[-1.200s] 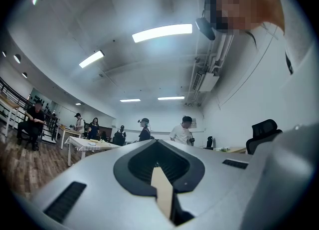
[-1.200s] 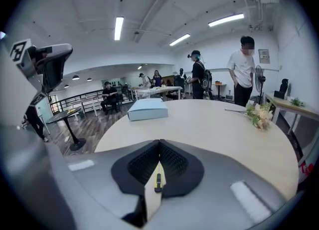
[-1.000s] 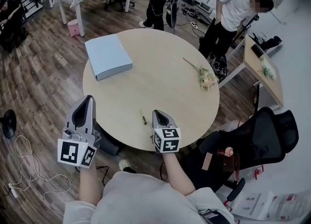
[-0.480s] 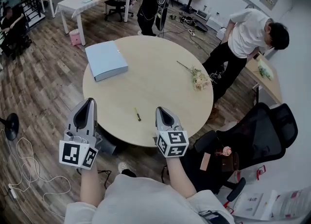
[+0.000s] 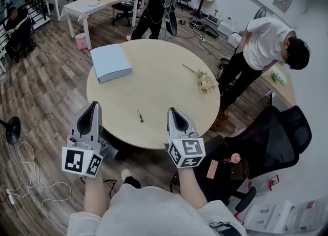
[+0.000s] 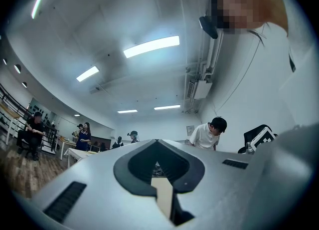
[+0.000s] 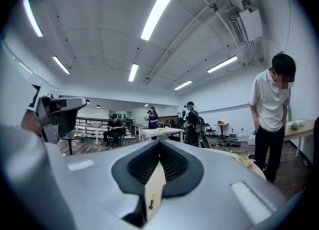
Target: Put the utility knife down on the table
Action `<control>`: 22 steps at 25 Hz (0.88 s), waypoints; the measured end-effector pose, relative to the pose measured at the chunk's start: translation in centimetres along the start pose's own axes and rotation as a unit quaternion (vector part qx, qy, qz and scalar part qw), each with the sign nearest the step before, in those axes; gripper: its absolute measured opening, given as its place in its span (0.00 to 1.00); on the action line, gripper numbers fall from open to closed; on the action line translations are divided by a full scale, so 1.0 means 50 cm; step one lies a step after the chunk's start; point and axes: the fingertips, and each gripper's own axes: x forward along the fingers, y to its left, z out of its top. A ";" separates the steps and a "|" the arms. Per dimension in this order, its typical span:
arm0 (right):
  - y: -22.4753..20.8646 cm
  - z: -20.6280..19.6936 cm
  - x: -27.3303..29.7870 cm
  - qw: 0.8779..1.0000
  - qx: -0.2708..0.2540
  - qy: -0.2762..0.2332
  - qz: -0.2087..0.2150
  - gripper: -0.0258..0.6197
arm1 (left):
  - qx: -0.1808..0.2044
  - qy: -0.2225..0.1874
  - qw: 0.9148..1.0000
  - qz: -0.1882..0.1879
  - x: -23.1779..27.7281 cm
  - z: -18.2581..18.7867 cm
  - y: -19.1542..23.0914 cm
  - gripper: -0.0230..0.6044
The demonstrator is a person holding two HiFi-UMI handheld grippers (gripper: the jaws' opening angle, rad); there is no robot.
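Our left claw (image 5: 94,105) and right claw (image 5: 171,111) both have their jaws brought together, with nothing between them. We hold the left claw at the near-left rim of the round table (image 5: 159,50) and the right claw over its near edge. The knife (image 5: 139,115) lies flat on the table, between the two claws and a little ahead of them, touching neither. In the right gripper view we see it through the slot under the closed tips, resting on the tabletop. A blue box (image 5: 110,62) lies at the far left of the table and a flower sprig (image 5: 204,81) at the right, both well apart from the knife. A person (image 5: 266,40) in a white shirt stands beyond the right edge, and a black chair (image 5: 271,137) is near our right.
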 end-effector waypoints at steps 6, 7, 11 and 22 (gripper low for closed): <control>0.000 0.052 -0.051 1.000 -0.010 -0.029 0.006 0.06 | 0.006 -0.011 1.000 0.005 -0.025 0.028 -0.034 0.05; -0.001 0.059 -0.060 0.999 -0.012 -0.033 0.007 0.06 | 0.007 -0.012 1.000 0.005 -0.029 0.031 -0.042 0.05; -0.002 0.082 -0.094 0.999 -0.018 -0.048 0.009 0.06 | 0.009 -0.017 1.000 0.005 -0.043 0.041 -0.067 0.05; -0.004 0.112 -0.170 0.997 -0.032 -0.075 0.003 0.06 | 0.010 -0.024 1.000 0.006 -0.080 0.057 -0.114 0.05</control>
